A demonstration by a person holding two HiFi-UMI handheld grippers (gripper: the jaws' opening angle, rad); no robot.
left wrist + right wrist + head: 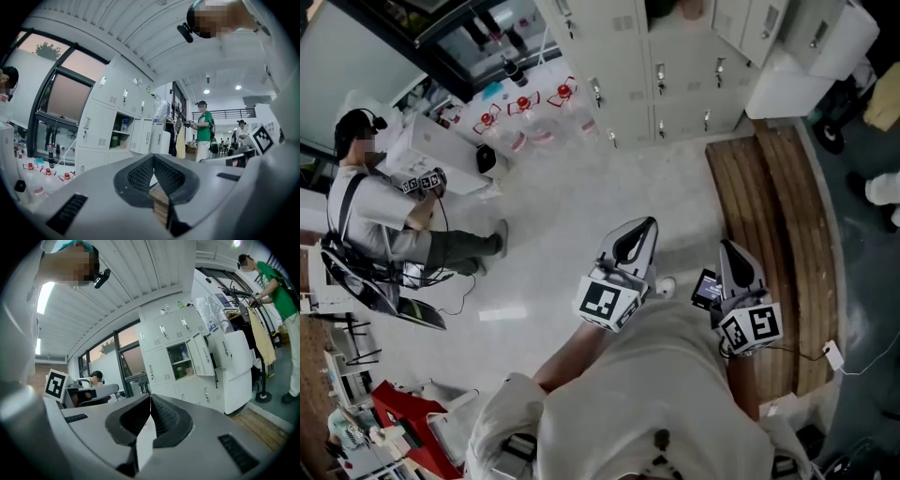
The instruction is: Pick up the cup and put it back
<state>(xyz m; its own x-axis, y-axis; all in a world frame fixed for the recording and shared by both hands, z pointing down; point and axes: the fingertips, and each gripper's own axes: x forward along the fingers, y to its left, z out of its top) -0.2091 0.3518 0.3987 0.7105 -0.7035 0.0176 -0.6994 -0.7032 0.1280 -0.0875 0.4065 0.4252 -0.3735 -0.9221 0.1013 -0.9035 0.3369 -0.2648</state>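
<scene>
No cup shows plainly. A small green container [177, 372] stands on the middle shelf of an open locker, below a bottle [182, 353]; the left gripper view shows the same green container [114, 140] far off. My left gripper [635, 236] is held close to my chest, pointing out over the floor, its jaws shut with nothing between them [153, 158]. Beside it my right gripper [734, 253] is also shut and empty [150, 398]. Both are far from the lockers.
A wooden platform [780, 225] runs along the right. White lockers [675, 75] line the far wall, with red-capped water bottles [523, 105] on the floor. One person [380, 211] sits at left; another in a green shirt [204, 129] stands by a clothes rack.
</scene>
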